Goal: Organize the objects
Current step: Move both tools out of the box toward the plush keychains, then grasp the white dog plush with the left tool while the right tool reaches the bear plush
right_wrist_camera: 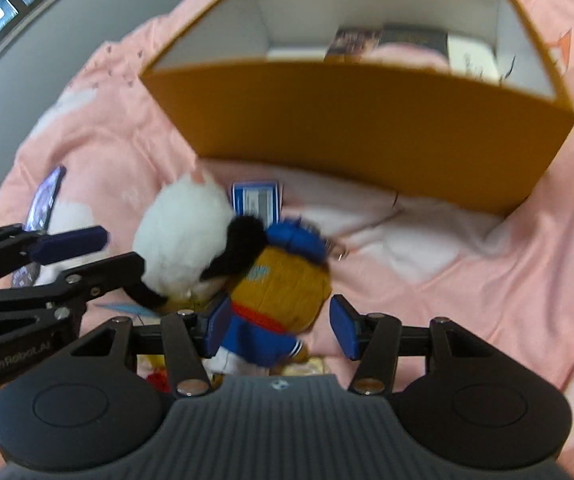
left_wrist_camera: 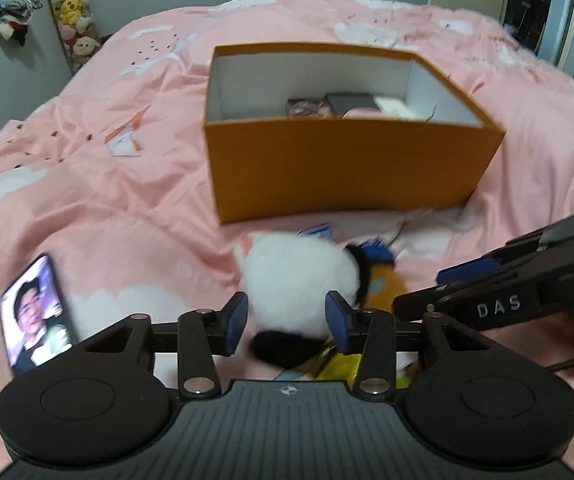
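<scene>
- Writing is legible in two places: "DAS" in pale letters on the side of the right gripper where it enters the left wrist view, and "GenRobot.AI" on the body of the left gripper as seen from the right wrist view.
- A small round emblem is seen on the ribbed housing of each gripper; it is too small to be read.
- The left gripper is held with its blue-padded fingers apart, one on either side of a white and black plush toy; whether the pads touch the plush cannot be told.
- The right gripper is likewise spread, with an orange plush toy in a blue cap and blue outfit lying between its fingers; pale blue lettering on the toy's front is too blurred to be read.
- The two plush toys are pressed together on a pink bedcover, just in front of an orange box.
- A small blue and white card is seen flat between the plush toys and the box; its print is illegible.
- Several flat items are seen inside the box, against its far wall.
- A phone with a lit screen showing a face is placed on the bedcover, left of the left gripper.
</scene>
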Demonstrator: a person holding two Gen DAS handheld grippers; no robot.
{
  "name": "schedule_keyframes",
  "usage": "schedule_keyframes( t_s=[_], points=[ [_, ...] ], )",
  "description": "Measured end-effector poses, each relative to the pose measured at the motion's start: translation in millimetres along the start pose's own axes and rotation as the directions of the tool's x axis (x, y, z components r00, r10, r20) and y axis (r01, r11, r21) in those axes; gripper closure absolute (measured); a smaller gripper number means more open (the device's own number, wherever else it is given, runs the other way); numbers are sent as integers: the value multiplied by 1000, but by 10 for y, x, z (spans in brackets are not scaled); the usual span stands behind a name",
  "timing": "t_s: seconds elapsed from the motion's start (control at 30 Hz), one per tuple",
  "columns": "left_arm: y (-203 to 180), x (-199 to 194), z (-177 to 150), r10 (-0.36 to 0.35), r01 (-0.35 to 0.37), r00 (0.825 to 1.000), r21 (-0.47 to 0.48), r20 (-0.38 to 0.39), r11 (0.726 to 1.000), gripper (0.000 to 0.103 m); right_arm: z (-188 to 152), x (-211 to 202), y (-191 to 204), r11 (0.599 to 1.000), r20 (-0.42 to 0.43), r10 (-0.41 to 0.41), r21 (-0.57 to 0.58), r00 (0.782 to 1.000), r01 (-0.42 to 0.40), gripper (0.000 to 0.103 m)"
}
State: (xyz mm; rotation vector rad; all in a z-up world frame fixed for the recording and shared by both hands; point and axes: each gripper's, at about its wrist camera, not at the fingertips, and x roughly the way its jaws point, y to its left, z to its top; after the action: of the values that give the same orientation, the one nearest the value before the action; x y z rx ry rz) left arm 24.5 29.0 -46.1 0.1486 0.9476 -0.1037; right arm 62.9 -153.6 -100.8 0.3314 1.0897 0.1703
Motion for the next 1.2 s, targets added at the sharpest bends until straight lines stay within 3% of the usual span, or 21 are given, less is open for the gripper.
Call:
schedule_keyframes(
  t_s=[0.1, 0.23, 0.5, 0.63, 0.67, 0.77, 0.8, 0.83, 0.97, 1.13, 1.2],
  points=[
    [70, 15, -96, 22, -22, 1000, 0, -19, 1000, 49, -2, 114, 47, 1000, -47, -2, -7, 999, 2, 46],
    [169, 89, -179, 0, 0, 999, -14, -36, 1000, 47, -3, 230, 91, 1000, -92, 13, -16, 996, -14, 46],
    [78, 255, -223, -1, 4, 999, 74, -36, 997, 44, 37, 385, 129, 999, -112, 6, -37, 994, -10, 45],
    [-5, 295, -235, 26, -22, 999, 127, -28, 992, 45, 32, 387, 149, 999, -101, -5, -54, 995, 0, 52],
    [-11, 296, -237, 25, -22, 999, 131, -26, 991, 48, 28, 379, 151, 998, -97, -6, -55, 995, 1, 56],
    [2, 267, -233, -17, 20, 1000, 124, -25, 992, 82, 20, 293, 155, 998, -72, -9, -59, 997, 5, 70],
    [7, 252, -233, -27, 29, 999, 119, -22, 992, 85, 19, 248, 152, 998, -62, -10, -58, 998, 7, 79],
    [2, 227, -239, -24, 26, 1000, 120, -10, 992, 89, 21, 184, 145, 998, -48, -3, -58, 999, 1, 102],
    [65, 162, -225, -42, 41, 999, 83, 11, 996, 95, 44, -32, 122, 988, 41, -125, -90, 991, 129, 103],
    [88, 25, -200, -16, 12, 999, 86, 51, 996, 103, 48, -132, 59, 998, 60, -43, -48, 997, 46, 92],
    [117, -52, -195, 11, -18, 997, 80, 79, 997, 103, 47, -96, 84, 998, 47, -13, -58, 999, 16, 79]
  ],
)
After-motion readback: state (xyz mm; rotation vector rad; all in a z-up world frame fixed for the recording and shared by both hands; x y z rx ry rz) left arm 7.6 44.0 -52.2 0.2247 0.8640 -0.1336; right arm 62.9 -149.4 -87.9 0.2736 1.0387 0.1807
